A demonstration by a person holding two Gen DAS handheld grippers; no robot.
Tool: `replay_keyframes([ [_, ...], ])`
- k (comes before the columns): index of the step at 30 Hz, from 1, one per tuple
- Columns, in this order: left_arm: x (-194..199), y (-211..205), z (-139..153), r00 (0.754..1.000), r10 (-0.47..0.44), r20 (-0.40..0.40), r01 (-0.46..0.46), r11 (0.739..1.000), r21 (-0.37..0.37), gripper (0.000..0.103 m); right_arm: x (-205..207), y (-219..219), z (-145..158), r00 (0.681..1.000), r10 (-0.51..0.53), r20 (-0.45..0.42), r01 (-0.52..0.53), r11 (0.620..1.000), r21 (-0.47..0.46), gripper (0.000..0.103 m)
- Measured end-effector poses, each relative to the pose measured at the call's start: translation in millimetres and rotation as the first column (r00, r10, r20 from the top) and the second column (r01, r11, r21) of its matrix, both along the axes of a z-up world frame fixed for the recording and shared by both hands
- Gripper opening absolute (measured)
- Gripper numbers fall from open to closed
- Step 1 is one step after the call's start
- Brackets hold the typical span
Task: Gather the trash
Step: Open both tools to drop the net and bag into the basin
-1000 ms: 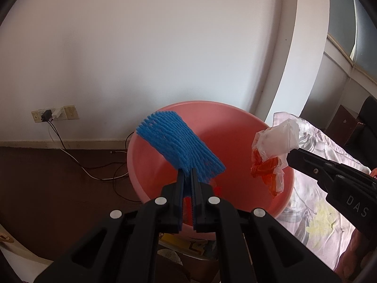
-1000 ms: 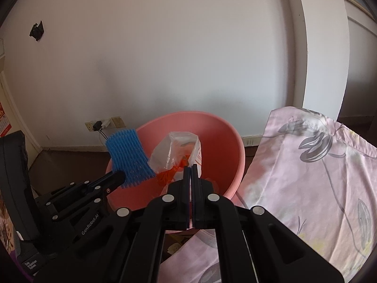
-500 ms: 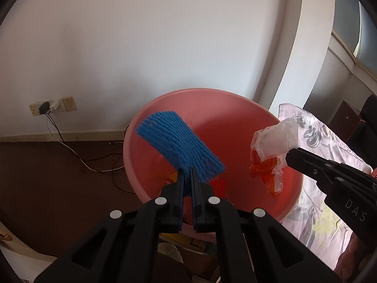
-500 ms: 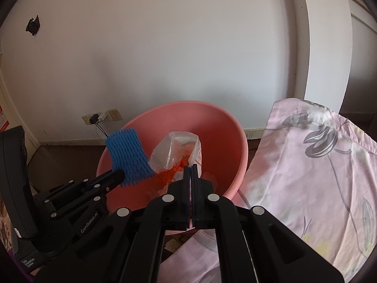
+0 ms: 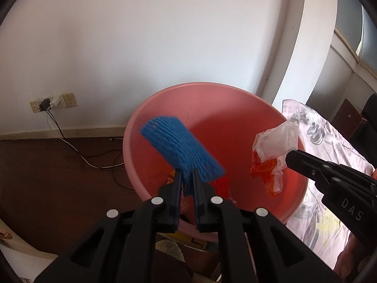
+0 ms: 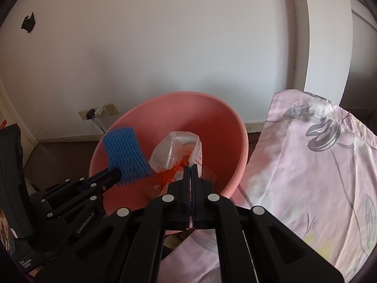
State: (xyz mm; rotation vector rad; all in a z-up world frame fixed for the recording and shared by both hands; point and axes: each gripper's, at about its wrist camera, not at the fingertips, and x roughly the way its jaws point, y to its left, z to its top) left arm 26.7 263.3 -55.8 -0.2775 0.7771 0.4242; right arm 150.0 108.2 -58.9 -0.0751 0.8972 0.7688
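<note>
Left gripper (image 5: 187,173): black two-finger tool over the near rim of the basin; its jaws are opening, a narrow gap showing, with the lower end of the blue foam net sleeve (image 5: 180,148) between them. Whether the pads press on it I cannot tell.
Blue foam net sleeve: blurred in the left wrist view, slanting up and left over the basin.
Right gripper (image 6: 190,167): jaws together, clamped on the crumpled clear plastic bag with orange scraps (image 6: 175,155).
Crumpled bag: held above the inside of the basin, right of the sleeve and apart from it.
Round pink plastic basin (image 5: 235,118): wide, on the floor by the white wall; red and orange scraps lie at its bottom.
Left wrist view only: the basin's bottom litter (image 5: 220,184) behind the fingers, and the bag's orange part hanging below the right gripper's tip.
Right wrist view only: the pale pink flowered cloth (image 6: 306,165) spread wide to the right, just beside the basin, and the left gripper from its side.
Wall socket with plugs (image 5: 53,101): left of the basin, cables trailing on the dark floor.
</note>
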Motion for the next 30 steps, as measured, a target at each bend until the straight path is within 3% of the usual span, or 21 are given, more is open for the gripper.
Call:
replay_keyframes([
  [4,-1,-3,2,1.0,-0.008,0.007,0.008,1.0,0.001,0.017,2,1,-2,1.0,-0.004,-0.008,0.004,1.0,-0.015,0.001],
  [8,-2,-7,7,1.0,-0.008,0.019,0.008,1.0,0.018,0.034,3,1,-4,1.0,-0.007,-0.02,0.007,1.0,-0.022,0.002],
  [18,-6,-9,16,0.999,-0.003,0.041,0.002,1.0,0.015,0.04,7,-1,-5,0.999,-0.009,-0.041,0.009,1.0,-0.018,0.005],
  [21,-7,-9,18,0.999,-0.004,0.046,0.004,1.0,0.016,0.04,7,-2,-4,0.999,-0.002,-0.042,0.001,1.0,-0.01,0.019],
  [30,-12,-12,26,0.998,-0.002,0.06,0.001,1.0,0.021,0.047,3,-8,5,1.0,0.002,-0.026,-0.002,1.0,0.004,0.02],
])
